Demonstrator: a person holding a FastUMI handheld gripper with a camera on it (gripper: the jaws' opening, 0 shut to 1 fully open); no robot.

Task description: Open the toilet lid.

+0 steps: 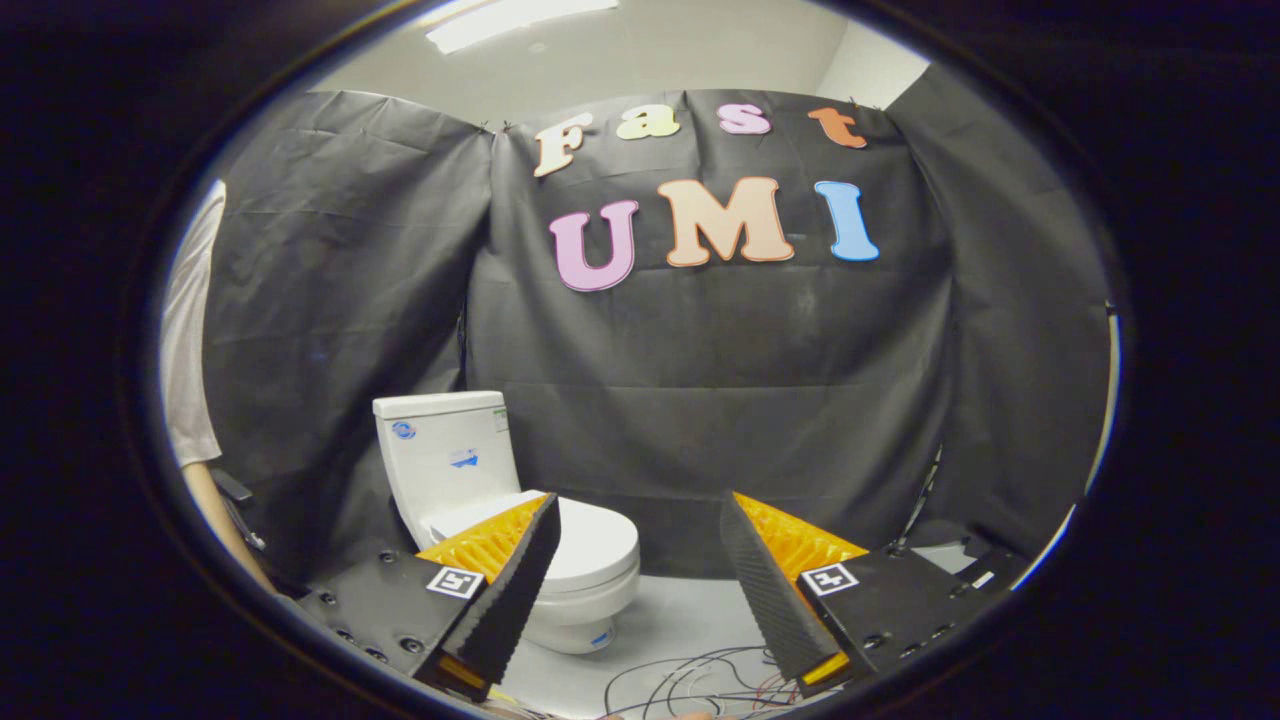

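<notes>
No wording on your toilet can be read. A round blue sticker and a second blue sticker sit on the tank front, a small pale label at the tank's upper corner, and another blue mark low on the base, all too small to make out. Your gripper, jaws wide apart and holding nothing, carries square black-and-white coded markers, one on the left finger and one on the right: patterns, not words.

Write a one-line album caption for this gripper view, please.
Open gripper held well short of a white toilet, its lid still down, cables on the floor below.
</notes>
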